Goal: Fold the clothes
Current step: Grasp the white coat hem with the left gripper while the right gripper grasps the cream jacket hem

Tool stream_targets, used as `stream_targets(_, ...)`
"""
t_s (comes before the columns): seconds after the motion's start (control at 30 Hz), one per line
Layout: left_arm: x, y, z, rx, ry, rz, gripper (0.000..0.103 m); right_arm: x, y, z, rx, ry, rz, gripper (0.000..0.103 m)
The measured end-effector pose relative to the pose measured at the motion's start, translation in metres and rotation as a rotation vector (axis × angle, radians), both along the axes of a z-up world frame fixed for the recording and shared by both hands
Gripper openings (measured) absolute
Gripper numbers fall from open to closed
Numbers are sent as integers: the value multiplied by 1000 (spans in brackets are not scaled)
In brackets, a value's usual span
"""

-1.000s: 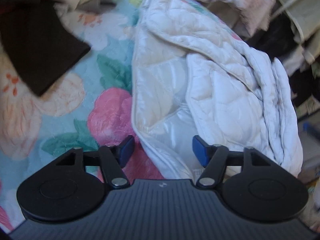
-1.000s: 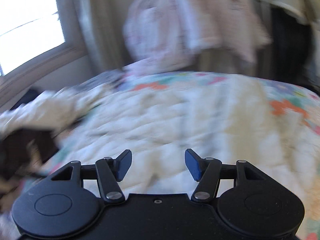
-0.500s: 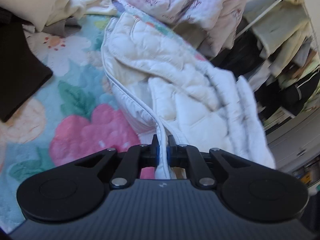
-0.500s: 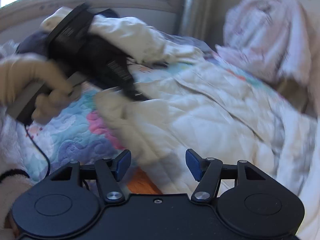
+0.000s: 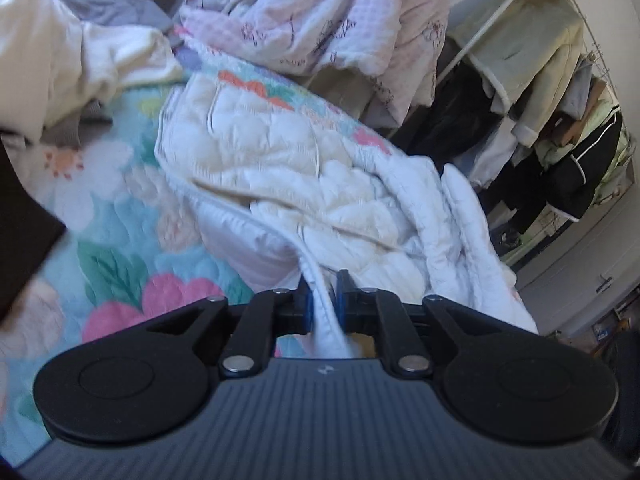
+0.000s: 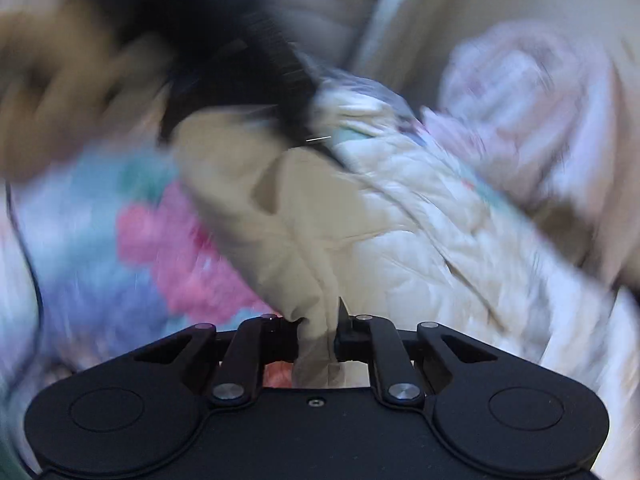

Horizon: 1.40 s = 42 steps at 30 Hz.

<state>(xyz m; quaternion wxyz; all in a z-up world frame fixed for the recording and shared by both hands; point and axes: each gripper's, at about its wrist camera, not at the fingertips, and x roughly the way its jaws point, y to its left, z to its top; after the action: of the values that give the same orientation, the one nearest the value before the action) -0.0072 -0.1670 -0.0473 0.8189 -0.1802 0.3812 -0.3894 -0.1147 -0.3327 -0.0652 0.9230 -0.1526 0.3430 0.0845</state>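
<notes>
A white quilted jacket (image 5: 300, 168) lies crumpled on the floral bedspread (image 5: 120, 208). My left gripper (image 5: 322, 288) pinches the jacket's piped edge between its blue pads; the jaws are opening slightly, with the fabric still pressed between them. In the blurred right wrist view the same jacket (image 6: 380, 240) runs up and to the right. My right gripper (image 6: 320, 320) is shut on a bunched fold of its cream cloth. The left gripper (image 6: 240, 60) shows there as a black blur above, held by a hand (image 6: 48, 80).
A dark garment (image 5: 20, 240) lies at the left edge of the bed. Cream clothes (image 5: 40, 48) are heaped at the back left and a pink-and-white blanket (image 5: 320, 12) at the back. A rack of hanging clothes (image 5: 560, 120) stands on the right.
The left jaws closed on the jacket's edge and lifted it. The right gripper swung across to the jacket, dropped, and shut on a fold of it.
</notes>
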Motion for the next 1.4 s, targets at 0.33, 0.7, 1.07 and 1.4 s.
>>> stream_targets(0.33, 94, 3, 12, -92, 102, 191, 50, -32, -101, 47, 273, -144, -176, 13)
stream_targets(0.7, 172, -17, -11, 67, 117, 314, 57, -32, -100, 26, 371, -113, -131, 13)
stream_targets(1.07, 175, -50, -50, -26, 246, 111, 9, -24, -114, 24, 414, -92, -96, 13)
stream_targets(1.4, 139, -145, 97, -167, -5, -108, 9, -90, -197, 67, 564, -278, -281, 13)
